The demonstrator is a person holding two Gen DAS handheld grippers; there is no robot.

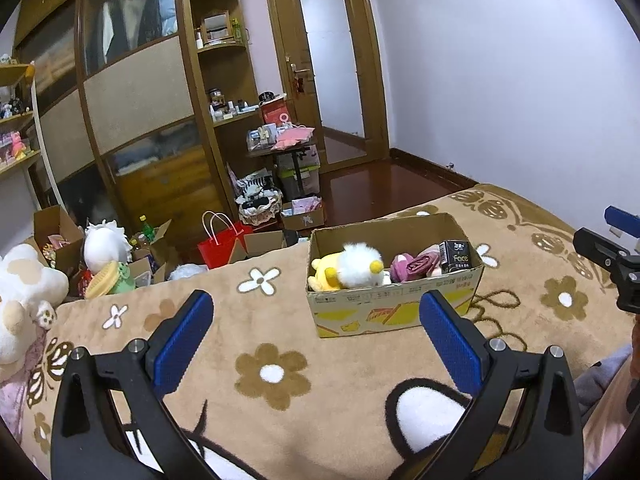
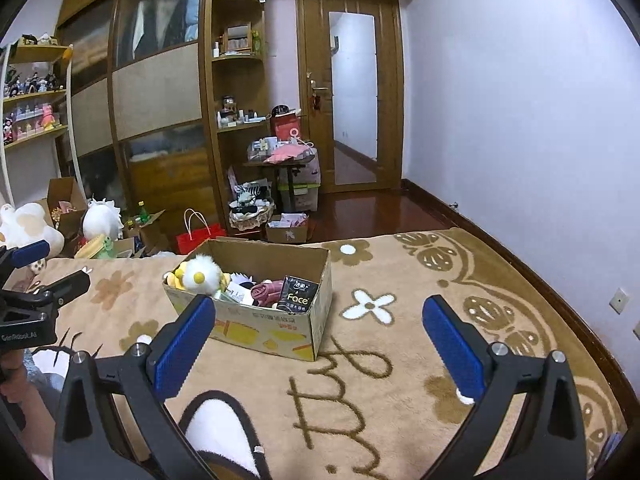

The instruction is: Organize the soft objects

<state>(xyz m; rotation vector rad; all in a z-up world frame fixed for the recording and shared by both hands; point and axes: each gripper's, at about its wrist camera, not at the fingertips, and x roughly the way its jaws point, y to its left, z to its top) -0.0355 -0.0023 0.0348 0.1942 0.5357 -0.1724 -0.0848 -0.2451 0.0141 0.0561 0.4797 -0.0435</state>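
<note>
Both grippers, left (image 1: 316,312) and right (image 2: 320,320), fingers released, empty; open brown cardboard box (image 2: 256,326) mid-bed, bare tan floral blanket (image 2: 400,380) all round.

My right gripper (image 2: 318,344) hangs spread wide, nothing between its blue pads (image 2: 182,346), over the tan flowered blanket (image 2: 400,360). Cardboard box (image 2: 264,328) ahead holds a white-and-yellow plush (image 2: 200,274), pink cloth (image 2: 266,292), black Face pack (image 2: 297,295). Left gripper (image 2: 36,276) at left edge.
</note>
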